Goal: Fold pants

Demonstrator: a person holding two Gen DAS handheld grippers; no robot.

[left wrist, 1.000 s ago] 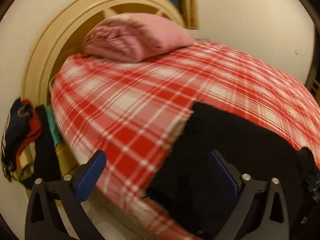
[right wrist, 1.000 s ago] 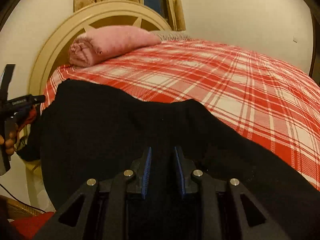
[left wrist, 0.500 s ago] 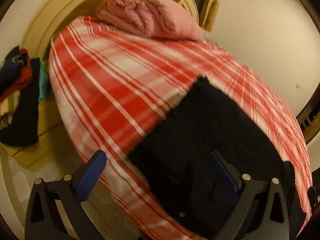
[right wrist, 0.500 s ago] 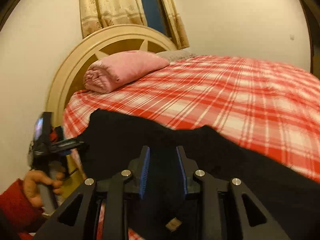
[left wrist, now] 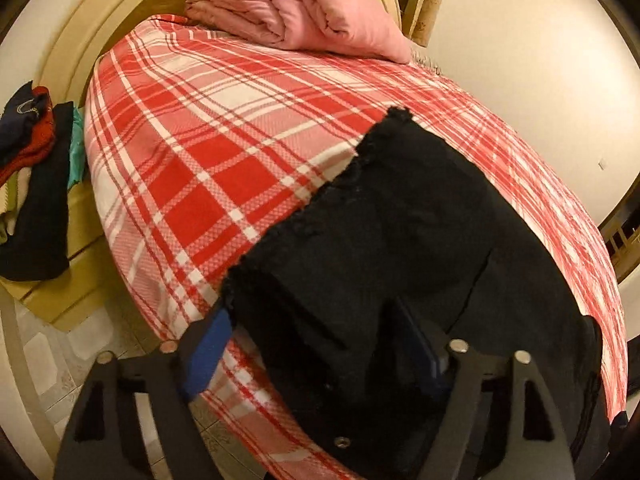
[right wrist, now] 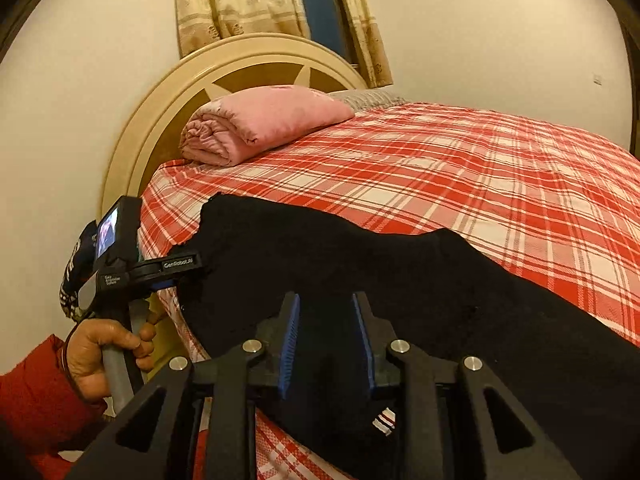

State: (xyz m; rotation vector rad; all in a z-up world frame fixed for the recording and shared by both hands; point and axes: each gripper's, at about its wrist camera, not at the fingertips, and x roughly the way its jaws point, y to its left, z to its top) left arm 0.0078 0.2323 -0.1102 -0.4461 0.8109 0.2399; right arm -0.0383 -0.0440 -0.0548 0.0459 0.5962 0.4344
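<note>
Left wrist view, left fingers (left wrist: 316,350): closing, straddling the pants' (left wrist: 400,240) frayed end, not yet pressing.
Right fingers (right wrist: 326,340): clenched on black fabric.
Pants: spread along the bed's (right wrist: 480,184) near edge.
Pink blanket (right wrist: 260,120): rolled, at the bed's headboard (right wrist: 160,108) end.

The plaid bedspread (right wrist: 460,184) lies bare beyond the black pants (right wrist: 360,264), so room is open toward the far wall. A rolled pink quilt (right wrist: 260,120) blocks the headboard end. Left of the bed, a clothes pile (left wrist: 32,184) crowds the ledge (tiled floor below stays free).
</note>
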